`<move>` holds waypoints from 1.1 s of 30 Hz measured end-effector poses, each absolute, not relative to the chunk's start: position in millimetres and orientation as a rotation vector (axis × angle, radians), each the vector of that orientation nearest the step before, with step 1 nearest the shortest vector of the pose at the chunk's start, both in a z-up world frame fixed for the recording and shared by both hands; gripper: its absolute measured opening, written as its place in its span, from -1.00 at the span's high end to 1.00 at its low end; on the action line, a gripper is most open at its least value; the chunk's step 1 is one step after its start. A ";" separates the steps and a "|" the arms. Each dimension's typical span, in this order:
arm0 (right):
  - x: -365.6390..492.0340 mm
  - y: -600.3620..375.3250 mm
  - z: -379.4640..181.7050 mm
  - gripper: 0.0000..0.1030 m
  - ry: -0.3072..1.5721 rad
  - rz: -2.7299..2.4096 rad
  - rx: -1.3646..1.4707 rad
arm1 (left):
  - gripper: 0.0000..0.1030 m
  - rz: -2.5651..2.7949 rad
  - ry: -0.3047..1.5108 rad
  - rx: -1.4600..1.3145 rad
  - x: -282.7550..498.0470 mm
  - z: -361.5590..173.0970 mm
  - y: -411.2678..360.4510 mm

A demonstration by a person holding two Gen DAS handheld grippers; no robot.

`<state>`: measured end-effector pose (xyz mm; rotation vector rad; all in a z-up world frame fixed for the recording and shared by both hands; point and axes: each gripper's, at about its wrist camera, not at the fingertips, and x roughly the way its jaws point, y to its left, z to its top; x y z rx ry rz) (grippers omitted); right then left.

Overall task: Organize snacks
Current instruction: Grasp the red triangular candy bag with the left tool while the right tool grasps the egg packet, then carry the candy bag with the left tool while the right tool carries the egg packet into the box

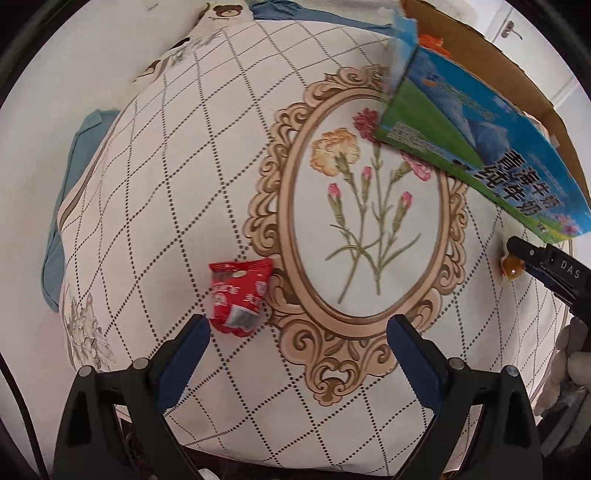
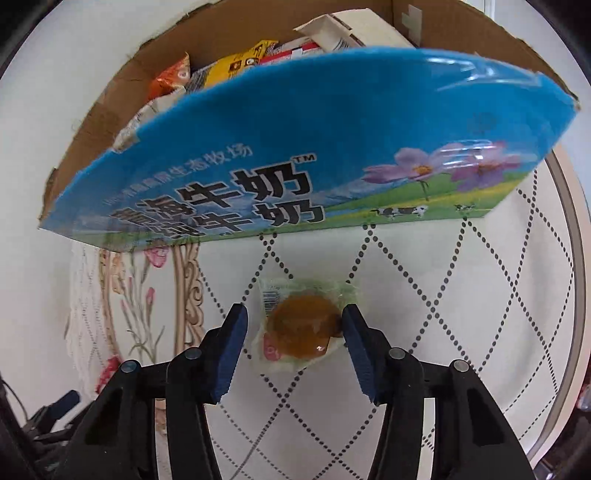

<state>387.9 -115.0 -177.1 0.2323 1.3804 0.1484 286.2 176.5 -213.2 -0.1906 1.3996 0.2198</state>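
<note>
A red snack packet (image 1: 238,297) lies on the patterned cloth just ahead of my left gripper (image 1: 297,334), which is open and empty. A clear-wrapped orange-brown snack (image 2: 304,326) lies on the cloth between the open fingers of my right gripper (image 2: 295,325); its right pad is at the wrapper's edge. This snack (image 1: 511,266) and the right gripper also show at the right in the left wrist view. A blue milk carton box (image 2: 295,147) with its top open stands behind it and holds several snack packs (image 2: 221,70).
The cloth (image 1: 177,184) has a diamond grid and an oval flower frame (image 1: 369,206). A blue cushion (image 1: 70,192) shows at its left edge. The box's brown flaps (image 2: 461,40) rise behind. A door handle (image 1: 511,29) shows at far upper right.
</note>
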 end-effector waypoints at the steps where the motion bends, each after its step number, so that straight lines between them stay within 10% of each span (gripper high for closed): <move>1: 390.5 -110.0 -183.8 -0.03 1.403 0.154 0.214 | -0.90 0.233 1.402 -0.202 284.3 -214.2 184.1; 17: 301.3 -77.9 -189.8 0.00 1.507 0.306 0.068 | -0.90 0.204 1.480 -0.245 306.2 -257.9 246.7; 20: 296.7 -74.3 -193.5 0.00 1.517 0.299 0.079 | -0.51 0.152 1.538 -0.224 323.8 -280.2 247.5; 22: 295.0 -75.1 -192.9 0.00 1.524 0.297 0.091 | 0.15 0.143 1.605 -0.242 327.7 -302.5 253.5; 33: 281.2 -108.7 -181.6 0.00 1.552 0.258 0.104 | 0.19 -0.045 1.586 -0.326 308.7 -289.7 181.2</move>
